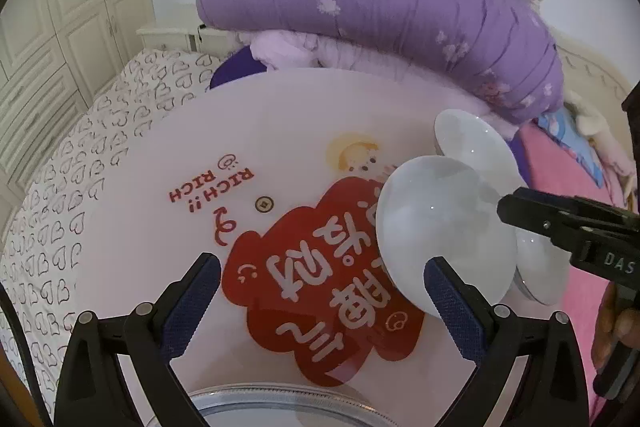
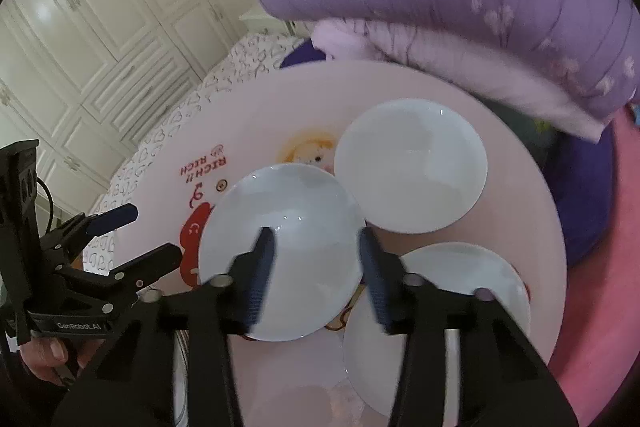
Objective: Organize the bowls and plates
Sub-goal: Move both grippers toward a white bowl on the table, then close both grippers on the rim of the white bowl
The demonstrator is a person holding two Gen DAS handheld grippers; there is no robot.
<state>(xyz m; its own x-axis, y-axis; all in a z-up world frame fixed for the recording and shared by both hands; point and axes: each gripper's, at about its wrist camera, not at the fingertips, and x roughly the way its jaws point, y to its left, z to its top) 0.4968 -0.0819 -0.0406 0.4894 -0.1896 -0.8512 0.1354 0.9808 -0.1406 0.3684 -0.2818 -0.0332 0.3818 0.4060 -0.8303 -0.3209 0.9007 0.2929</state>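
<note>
Through my left wrist camera, my left gripper (image 1: 322, 281) stands wide with nothing between its blue ribbed pads, above a round, smooth pale-pink tabletop (image 1: 168, 155) printed with a red cloud-shaped sticker (image 1: 320, 267) of white characters. At the bottom edge a clear glass dish with a ridged rim (image 1: 276, 401) curves into view. To the right, my right gripper (image 1: 520, 211) comes in over the rim of a glossy white shallow bowl (image 1: 440, 227), tilted up on edge; a second white bowl (image 1: 472, 143) lies farther back and a third (image 1: 540, 267) sits behind the raised one. The left half of the tabletop is bare. Beyond the far edge is a rolled purple floral quilt (image 1: 400, 7); to the left is a white sheet with heart outlines (image 1: 60, 207).

Through my right wrist camera, my right gripper (image 2: 316, 239) is narrowed around the right rim of the near white bowl (image 2: 280, 251), one pad inside the bowl and one outside; I cannot tell whether the pads press on it. The far white bowl (image 2: 412, 167) just touches its rim, and the right white bowl (image 2: 460, 287) lies near the table's right edge. My left gripper (image 2: 140, 239) hovers wide at the left, held by a hand (image 2: 48, 359), in front of cream panelled wardrobe doors (image 2: 100, 47).
</note>
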